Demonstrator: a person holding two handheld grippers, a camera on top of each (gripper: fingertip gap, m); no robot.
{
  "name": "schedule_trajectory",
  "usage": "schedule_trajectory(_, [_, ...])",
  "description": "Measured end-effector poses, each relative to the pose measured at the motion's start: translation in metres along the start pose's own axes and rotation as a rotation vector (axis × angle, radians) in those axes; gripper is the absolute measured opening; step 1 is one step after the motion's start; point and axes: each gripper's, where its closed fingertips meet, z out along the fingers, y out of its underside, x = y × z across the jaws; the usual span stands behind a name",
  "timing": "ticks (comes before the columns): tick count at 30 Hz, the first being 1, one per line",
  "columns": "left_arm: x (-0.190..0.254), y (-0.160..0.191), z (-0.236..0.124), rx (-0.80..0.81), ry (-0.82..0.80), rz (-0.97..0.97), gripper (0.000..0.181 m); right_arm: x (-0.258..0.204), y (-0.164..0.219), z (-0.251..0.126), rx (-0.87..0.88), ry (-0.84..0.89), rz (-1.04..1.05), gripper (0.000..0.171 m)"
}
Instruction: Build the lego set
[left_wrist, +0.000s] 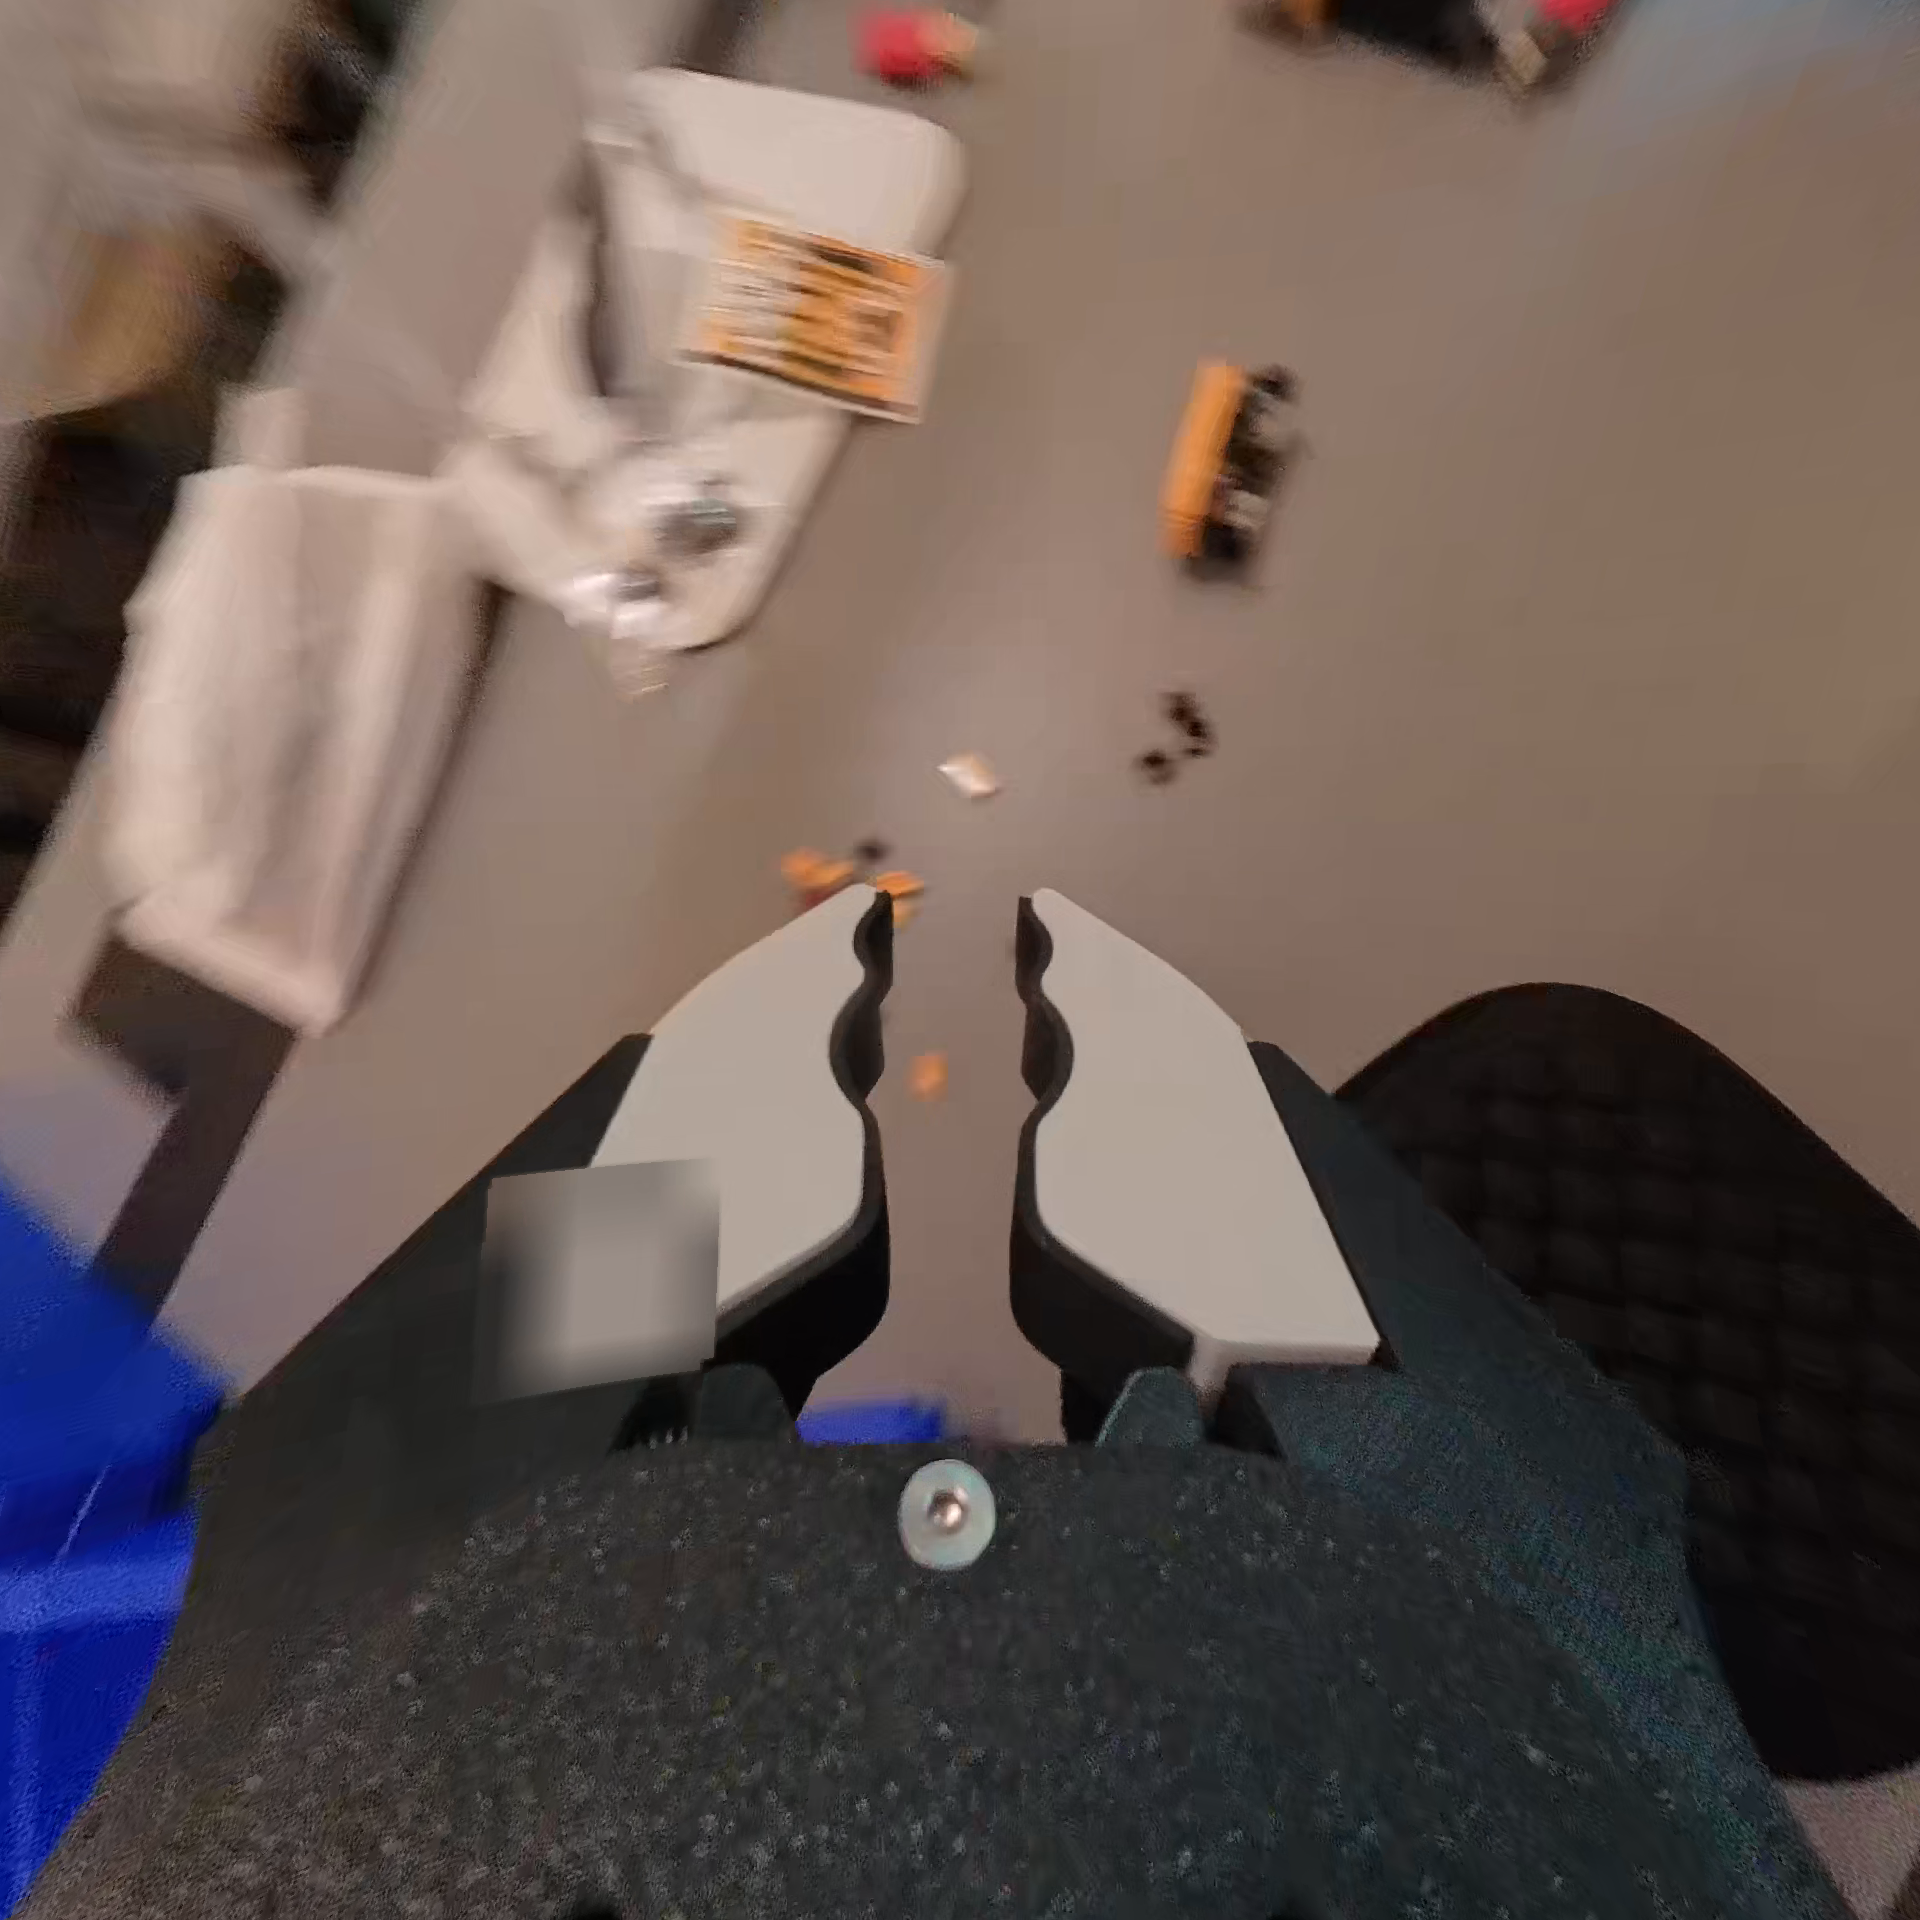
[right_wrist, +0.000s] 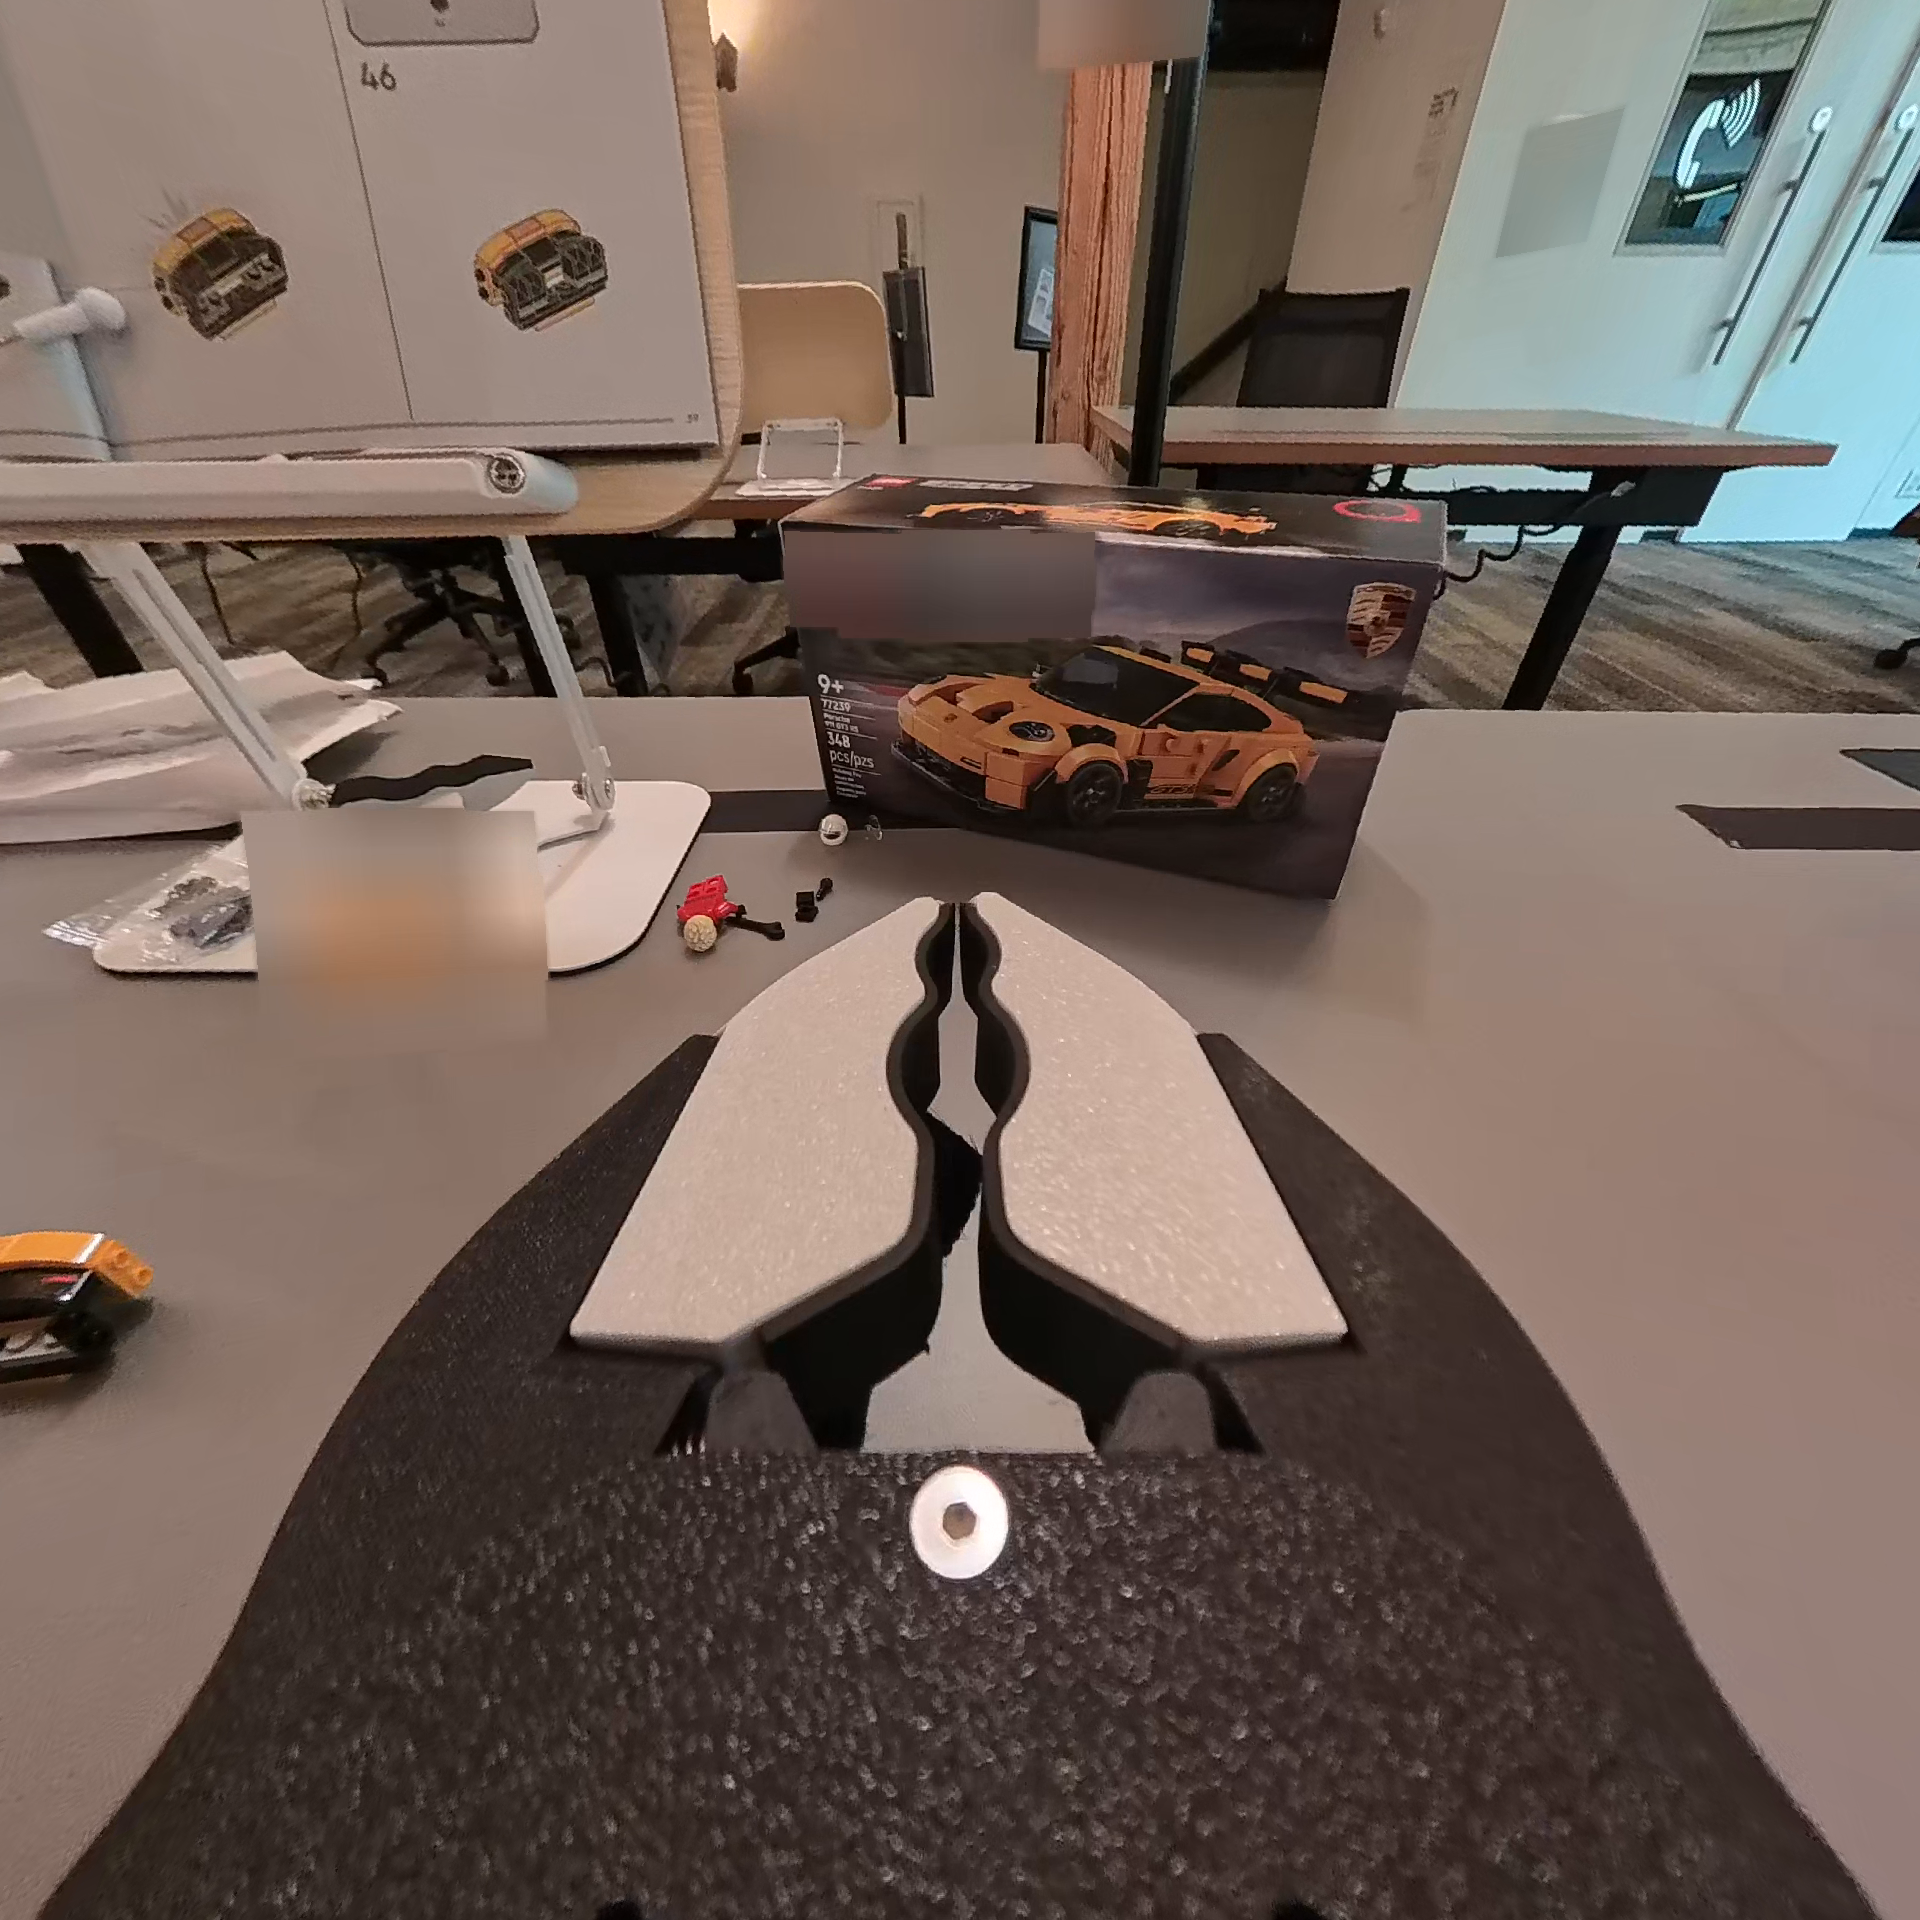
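Observation:
In the blurred left wrist view, my left gripper (left_wrist: 951, 904) is open and empty above the grey table (left_wrist: 1507, 727). A part-built orange and black car section (left_wrist: 1226, 468) lies beyond it. Small black pieces (left_wrist: 1174, 732), a white piece (left_wrist: 968, 774) and loose orange pieces (left_wrist: 831, 868) lie closer; one orange piece (left_wrist: 928, 1073) shows between the fingers. My right gripper (right_wrist: 961, 912) is shut low over the table, its tips touching. A dark shape in its gap is unclear. The car section (right_wrist: 62, 1299) sits at its left.
The set's box (right_wrist: 1112, 707) stands ahead of the right gripper. An instruction booklet (right_wrist: 364, 229) rests on a white stand (right_wrist: 623, 862), with a bag of pieces (right_wrist: 177, 904). A red piece (right_wrist: 707, 914) and black bits (right_wrist: 810, 899) lie nearby. A black chair (left_wrist: 1662, 1299) is by the table's edge. The left tips stand about 20 cm off the car section (right_wrist: 62, 1299). Look for it in the left wrist view (left_wrist: 1256, 400) too.

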Motion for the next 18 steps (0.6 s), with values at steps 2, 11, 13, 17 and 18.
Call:
schedule_trajectory(2, [-0.057,0.015,-0.053,0.023,-0.152,-0.149,0.02,-0.002,0.0,0.001,-0.004,-0.009,0.006,0.001])
schedule_trajectory(11, [-0.134,0.239,-0.044,-0.543,-0.146,-0.48,0.028,-0.006,0.002,0.001,-0.009,-0.028,0.004,0.002])
schedule_trajectory(13, [-0.13,0.256,-0.034,-0.555,-0.1,-0.543,0.027,-0.007,0.003,0.002,-0.015,-0.029,-0.002,0.002])
schedule_trajectory(17, [-0.133,0.268,-0.026,-0.555,-0.089,-0.585,0.025,-0.009,0.005,0.003,-0.022,-0.032,-0.012,0.002])
schedule_trajectory(18, [-0.133,0.268,-0.025,-0.55,-0.088,-0.584,0.024,-0.009,0.005,0.003,-0.023,-0.031,-0.012,0.002])
